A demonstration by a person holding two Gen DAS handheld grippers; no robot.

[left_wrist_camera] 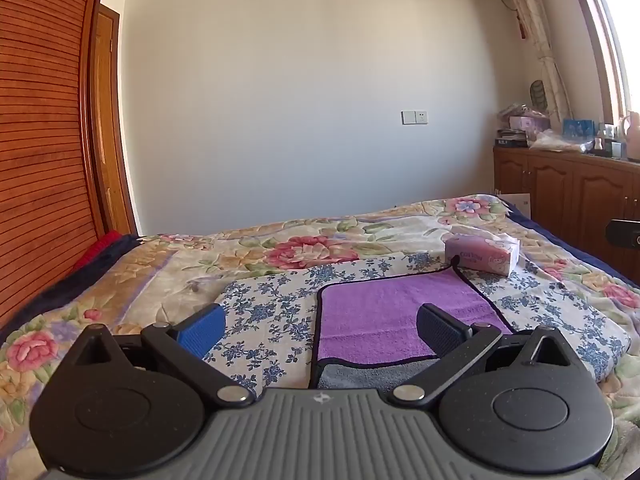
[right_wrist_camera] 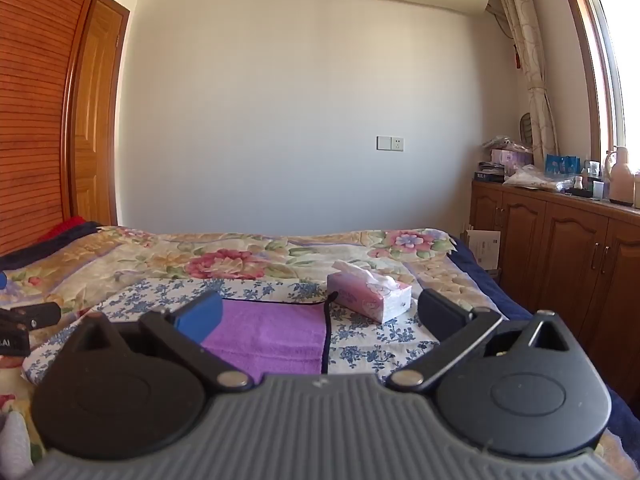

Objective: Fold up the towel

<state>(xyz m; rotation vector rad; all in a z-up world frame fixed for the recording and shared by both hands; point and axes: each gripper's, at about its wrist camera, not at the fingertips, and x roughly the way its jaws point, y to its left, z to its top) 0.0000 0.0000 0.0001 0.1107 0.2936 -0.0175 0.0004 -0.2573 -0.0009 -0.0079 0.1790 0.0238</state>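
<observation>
A purple towel [left_wrist_camera: 392,312] with a dark border lies on a blue-flowered cloth [left_wrist_camera: 272,312] on the bed. Its near edge is turned over, showing the grey underside [left_wrist_camera: 360,376]. My left gripper [left_wrist_camera: 320,330] is open and empty, hovering above the towel's near left part. In the right wrist view the towel [right_wrist_camera: 272,332] lies ahead and to the left, with its right border showing. My right gripper [right_wrist_camera: 320,316] is open and empty above the towel's right edge. Part of the left gripper [right_wrist_camera: 24,324] shows at the far left of that view.
A pink tissue box [left_wrist_camera: 482,254] stands just beyond the towel's far right corner; it also shows in the right wrist view [right_wrist_camera: 370,296]. A floral bedspread [left_wrist_camera: 280,248] covers the bed. Wooden cabinets [right_wrist_camera: 560,248] with clutter line the right. A slatted wardrobe [left_wrist_camera: 40,140] stands left.
</observation>
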